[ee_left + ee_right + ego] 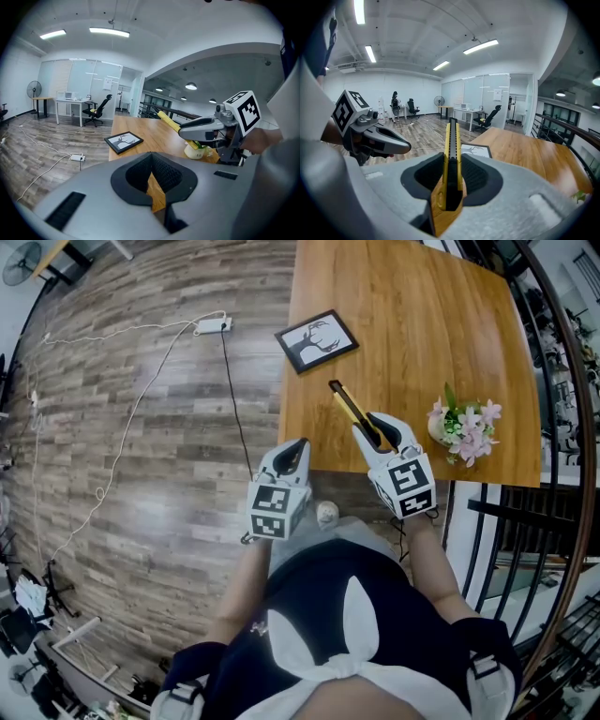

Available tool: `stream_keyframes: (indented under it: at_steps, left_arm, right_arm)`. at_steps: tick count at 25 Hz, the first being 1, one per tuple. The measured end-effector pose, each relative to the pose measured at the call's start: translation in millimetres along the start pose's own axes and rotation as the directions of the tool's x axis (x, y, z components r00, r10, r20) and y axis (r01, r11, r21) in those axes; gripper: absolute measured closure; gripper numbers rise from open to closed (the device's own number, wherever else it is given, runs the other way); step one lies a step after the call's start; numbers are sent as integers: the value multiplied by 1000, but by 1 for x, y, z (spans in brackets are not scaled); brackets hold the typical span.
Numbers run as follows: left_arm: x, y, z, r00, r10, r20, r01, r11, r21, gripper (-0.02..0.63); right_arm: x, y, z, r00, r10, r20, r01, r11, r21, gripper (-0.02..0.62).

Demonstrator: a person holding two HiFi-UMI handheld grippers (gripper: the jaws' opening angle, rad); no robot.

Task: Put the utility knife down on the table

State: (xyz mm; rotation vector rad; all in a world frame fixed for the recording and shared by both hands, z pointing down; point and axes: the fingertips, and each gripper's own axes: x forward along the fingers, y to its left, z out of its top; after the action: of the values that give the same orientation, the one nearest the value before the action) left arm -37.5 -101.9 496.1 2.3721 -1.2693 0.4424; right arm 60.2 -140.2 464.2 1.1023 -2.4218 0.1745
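A yellow and black utility knife [349,406] is held over the near part of the wooden table [422,324], and my right gripper [382,432] is shut on its rear half. In the right gripper view the knife [452,140] stands on edge between the black pads [476,178] and points forward and up. From the left gripper view, the knife [168,120] sticks out of the right gripper [201,127]. My left gripper [292,454] hangs at the table's near left corner, shut with nothing in it [152,180].
A black picture frame [316,340] lies on the table beyond the knife. A white pot of pink flowers [464,430] stands at the table's near right. A power strip [213,325] with cables lies on the wood floor at left. A dark railing [562,381] runs along the right.
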Motion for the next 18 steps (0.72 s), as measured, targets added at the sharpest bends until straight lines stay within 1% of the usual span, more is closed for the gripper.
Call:
stream_keyframes:
  at_steps: [5, 18]
  left_arm:
    - [1, 3, -2, 1000, -9, -7, 9, 1000, -3, 589]
    - [7, 15, -1, 1000, -18, -20, 18, 1000, 2, 589]
  right_arm:
    - [7, 4, -7, 1000, 2, -24, -2, 1000, -19, 480]
    - [26, 8, -20, 998, 24, -61, -25, 1000, -12, 480]
